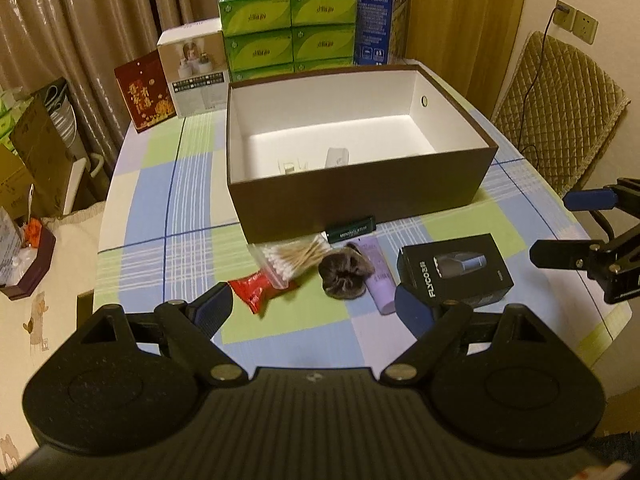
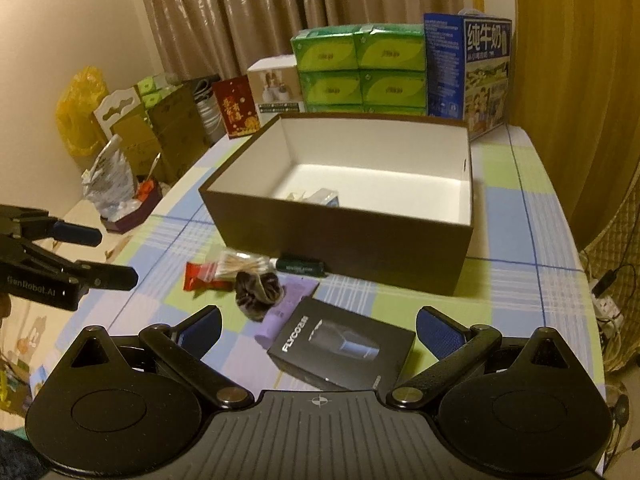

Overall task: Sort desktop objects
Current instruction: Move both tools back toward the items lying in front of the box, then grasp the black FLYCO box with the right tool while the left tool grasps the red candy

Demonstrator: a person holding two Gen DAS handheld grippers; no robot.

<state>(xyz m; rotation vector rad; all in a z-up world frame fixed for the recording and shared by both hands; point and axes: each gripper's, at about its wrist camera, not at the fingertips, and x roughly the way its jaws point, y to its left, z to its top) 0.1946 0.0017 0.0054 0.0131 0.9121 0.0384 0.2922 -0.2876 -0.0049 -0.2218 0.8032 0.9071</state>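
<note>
The desktop objects lie in a loose row on the checked tablecloth (image 1: 192, 184), just in front of the brown storage box (image 1: 360, 196), which we take to be where they should go; it stands open-topped, with a couple of pale items low against its near wall that we cannot identify.

Going left to right in the left wrist view: a red snack packet (image 1: 256, 290), partly under a clear bag of cotton swabs (image 1: 290, 258); a dark green Mentholatum lip-balm stick (image 1: 351, 229) lying right against the foot of the box; a brown furry scrunchie (image 1: 344, 274) resting on a lilac tube (image 1: 380, 276); then a black Flyco box (image 1: 456, 268), flat and a little apart from the rest.

Our left gripper (image 1: 324, 308) hangs above the near table edge with its jaws wide apart and nothing between them, the packet just beyond its left pad. Our right gripper (image 2: 320, 330) is likewise spread and empty, framing the Flyco box, which looks like its natural first pick.

There is free cloth to the left of the packet and to the right of the Flyco box for approach. The overlaps are the awkward part, we judge, and the box's tall near wall must be cleared on every lift. The table edge is close behind the Flyco box.
</note>
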